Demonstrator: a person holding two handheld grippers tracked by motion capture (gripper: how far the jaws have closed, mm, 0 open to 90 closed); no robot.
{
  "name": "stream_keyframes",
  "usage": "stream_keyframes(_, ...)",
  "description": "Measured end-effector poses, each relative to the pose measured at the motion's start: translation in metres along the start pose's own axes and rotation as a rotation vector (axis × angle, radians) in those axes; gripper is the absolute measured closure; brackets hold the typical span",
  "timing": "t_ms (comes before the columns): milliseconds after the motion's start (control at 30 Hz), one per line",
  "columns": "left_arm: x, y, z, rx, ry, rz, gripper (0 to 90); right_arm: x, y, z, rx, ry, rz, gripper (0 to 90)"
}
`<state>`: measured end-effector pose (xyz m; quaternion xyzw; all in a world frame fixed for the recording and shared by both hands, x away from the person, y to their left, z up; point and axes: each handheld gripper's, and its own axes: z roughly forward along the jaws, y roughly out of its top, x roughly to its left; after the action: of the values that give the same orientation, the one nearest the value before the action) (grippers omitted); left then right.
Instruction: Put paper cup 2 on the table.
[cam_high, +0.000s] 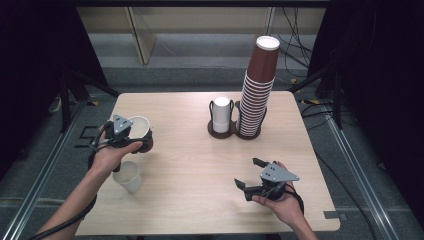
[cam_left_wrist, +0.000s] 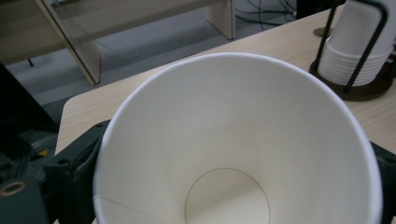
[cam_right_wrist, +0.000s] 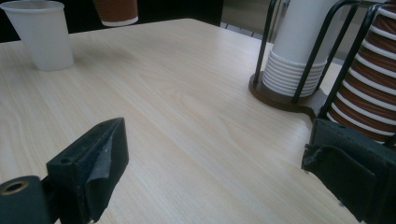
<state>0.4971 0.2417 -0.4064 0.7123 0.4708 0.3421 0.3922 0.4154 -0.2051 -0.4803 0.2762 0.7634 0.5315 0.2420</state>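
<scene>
fingers, left gripper (cam_high: 131, 134): jaws set wide, one at each side of a brown paper cup (cam_high: 140, 131) and pressing its wall; the cup is held clear of the table (cam_high: 190, 165) near the left edge, its white inside turned toward the gripper's camera.
white cup (cam_high: 129, 176): stands upright on the table just in front of the left hand (cam_high: 112, 152), apart from the held cup.
wire holder (cam_high: 234, 131): two bays, at the far middle of the table. left bay holds a short stack of white cups (cam_high: 221, 114); right bay holds a tall stack of brown cups (cam_high: 257, 92), leaning a little to the right.
fingers, right gripper (cam_high: 248, 174): jaws apart with nothing between them, held over bare table at the near right, pointing left toward the middle.

progress, as judged: one white cup and one brown cup are out of the stacks. the white one is set down; the brown one is not yet placed. likely left to do: put the brown cup down beside or over the white one.

hard to make out: the brown cup's base sits behind the left hand in the high view; in the left gripper view the cup covers most of both jaws. the right forearm is cut off at the bottom edge.
</scene>
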Motion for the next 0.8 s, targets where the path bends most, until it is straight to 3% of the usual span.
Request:
stream_keyframes(133, 0.012, -0.007, 0.001, 0.022, 0.025, -0.024, 6.3, -0.002, 0.001, -0.001, -0.001, -0.002, -0.015, 6.8)
stream_keyframes(233, 0.018, -0.014, 0.004, 0.058, 0.023, -0.041, 6.3, -0.002, 0.0, -0.001, -0.006, -0.003, -0.001, 6.8)
stream_keyframes(267, 0.02, -0.016, 0.005, 0.068, 0.028, -0.04, 6.3, 0.0, 0.0, -0.001, 0.004, -0.004, 0.028, 6.9)
stream_keyframes(400, 0.028, -0.024, 0.01, 0.107, 0.033, -0.05, 6.2, -0.001, 0.0, -0.001, 0.002, -0.001, 0.017, 7.0)
stream_keyframes(567, 0.036, -0.029, 0.012, 0.122, 0.041, -0.065, 6.0, -0.002, 0.001, -0.002, 0.004, -0.002, 0.005, 7.1)
stream_keyframes(700, 0.042, -0.03, 0.012, 0.129, 0.031, -0.069, 5.4, 0.0, 0.0, -0.001, 0.005, 0.004, 0.032, 7.1)
stream_keyframes(800, 0.043, -0.034, 0.013, 0.129, 0.027, -0.085, 5.1, -0.001, 0.001, 0.0, 0.01, 0.009, 0.014, 7.2)
